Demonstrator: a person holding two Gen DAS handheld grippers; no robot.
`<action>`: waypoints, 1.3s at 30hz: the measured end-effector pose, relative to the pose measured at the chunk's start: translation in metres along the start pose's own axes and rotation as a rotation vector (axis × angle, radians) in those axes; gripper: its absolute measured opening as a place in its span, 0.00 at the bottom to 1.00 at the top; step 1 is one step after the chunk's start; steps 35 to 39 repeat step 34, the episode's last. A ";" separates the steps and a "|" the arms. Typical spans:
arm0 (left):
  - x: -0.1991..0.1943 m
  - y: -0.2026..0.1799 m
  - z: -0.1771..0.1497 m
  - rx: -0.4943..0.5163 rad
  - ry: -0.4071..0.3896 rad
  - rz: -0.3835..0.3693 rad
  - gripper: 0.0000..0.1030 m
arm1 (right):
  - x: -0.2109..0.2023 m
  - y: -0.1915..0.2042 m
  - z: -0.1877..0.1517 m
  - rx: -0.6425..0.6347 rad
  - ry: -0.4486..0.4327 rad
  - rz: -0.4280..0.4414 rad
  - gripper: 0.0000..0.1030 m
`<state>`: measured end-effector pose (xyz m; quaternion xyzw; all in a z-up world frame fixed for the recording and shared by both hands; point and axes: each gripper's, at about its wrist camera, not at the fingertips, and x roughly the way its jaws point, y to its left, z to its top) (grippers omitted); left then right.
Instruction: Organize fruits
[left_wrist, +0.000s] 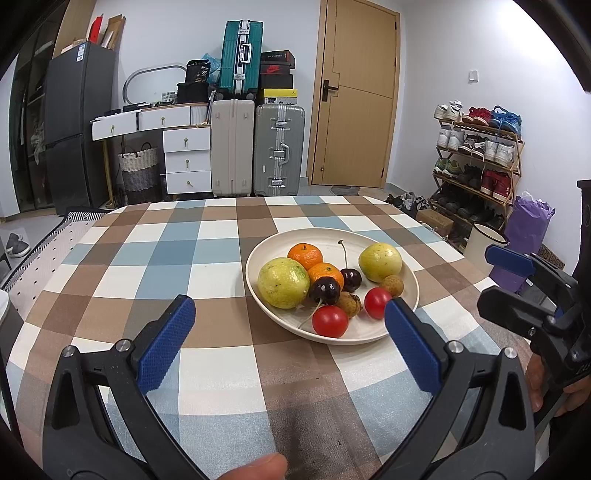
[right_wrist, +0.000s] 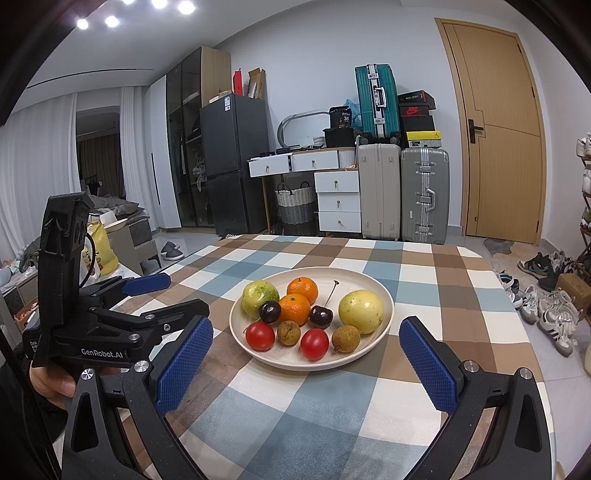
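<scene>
Fruit pairs (right_wrist: 309, 316) (five kinds)

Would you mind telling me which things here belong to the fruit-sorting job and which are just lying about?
Job:
plate
two oranges
two yellow-green fruits
two cherries
two tomatoes
two brown longans
left claw and right claw, both open and empty

Lying about:
suitcases
fridge
drawers
shoe rack
basket

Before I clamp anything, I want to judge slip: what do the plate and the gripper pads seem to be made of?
The plate looks like matte cream ceramic or melamine: smooth, dull sheen, no pattern. The pads on the right gripper look like blue rubber or textured plastic, with a fine knurled grid. Both grippers' jaws stand open.
</scene>
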<state>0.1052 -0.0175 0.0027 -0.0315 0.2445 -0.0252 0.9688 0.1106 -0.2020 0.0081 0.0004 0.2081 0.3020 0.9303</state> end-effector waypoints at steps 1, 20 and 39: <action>0.000 0.000 0.000 0.000 0.000 -0.002 0.99 | 0.000 0.000 0.000 0.000 0.001 0.000 1.00; 0.001 0.001 0.000 -0.005 0.001 0.001 0.99 | 0.000 0.000 0.000 0.000 0.000 0.000 1.00; 0.002 0.002 0.000 -0.007 0.002 -0.001 0.99 | 0.000 0.000 0.000 0.000 0.000 0.001 1.00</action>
